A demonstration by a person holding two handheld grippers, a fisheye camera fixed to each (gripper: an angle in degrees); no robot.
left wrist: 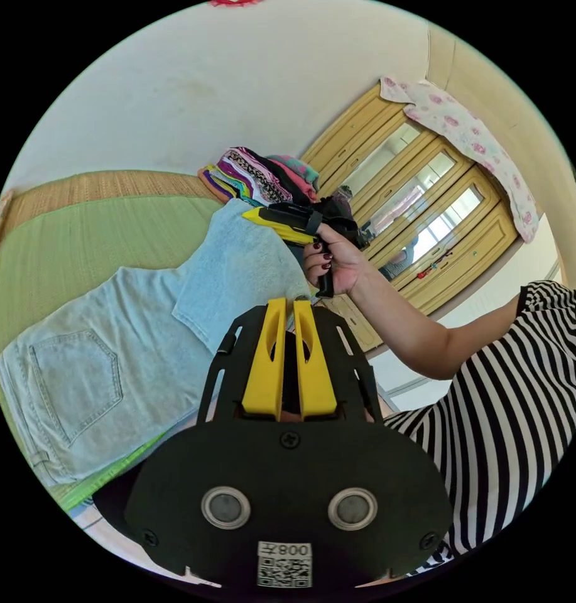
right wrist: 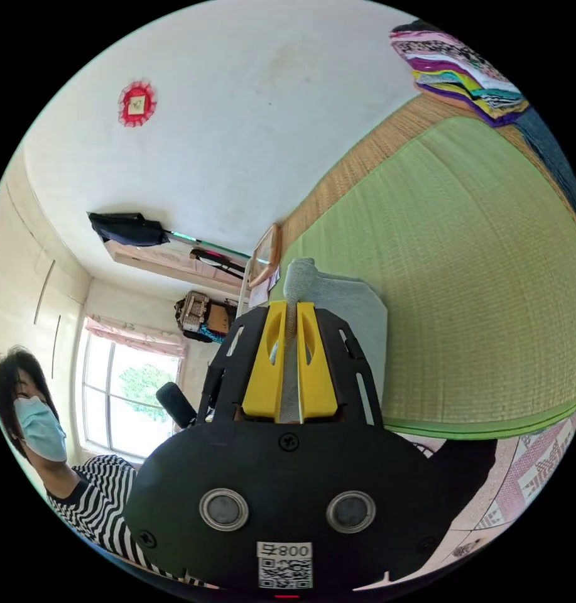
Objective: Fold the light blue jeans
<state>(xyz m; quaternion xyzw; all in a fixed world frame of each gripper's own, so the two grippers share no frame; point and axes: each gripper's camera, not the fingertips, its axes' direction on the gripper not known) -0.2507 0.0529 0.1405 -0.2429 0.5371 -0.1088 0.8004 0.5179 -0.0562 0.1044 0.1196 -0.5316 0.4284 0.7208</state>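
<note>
The light blue jeans point(left wrist: 105, 370) lie flat on the green mat point(left wrist: 74, 245), back pocket up. One leg point(left wrist: 244, 270) is folded back over the seat, with its hem end lifted. My left gripper point(left wrist: 290, 304) sits at that hem's near corner, jaws pressed together on the denim edge. A hand holds my right gripper point(left wrist: 253, 215) at the far corner. In the right gripper view, my right gripper point(right wrist: 291, 306) is shut on a strip of the jeans point(right wrist: 350, 314), which hangs beside it over the mat point(right wrist: 476, 270).
A stack of folded colourful clothes point(left wrist: 256, 173) point(right wrist: 463, 63) sits at the mat's far end by the wall. A yellow mirrored wardrobe point(left wrist: 426, 213) stands beyond it with a floral cloth point(left wrist: 470, 138) on top. The person in a striped top point(left wrist: 520, 402) stands close.
</note>
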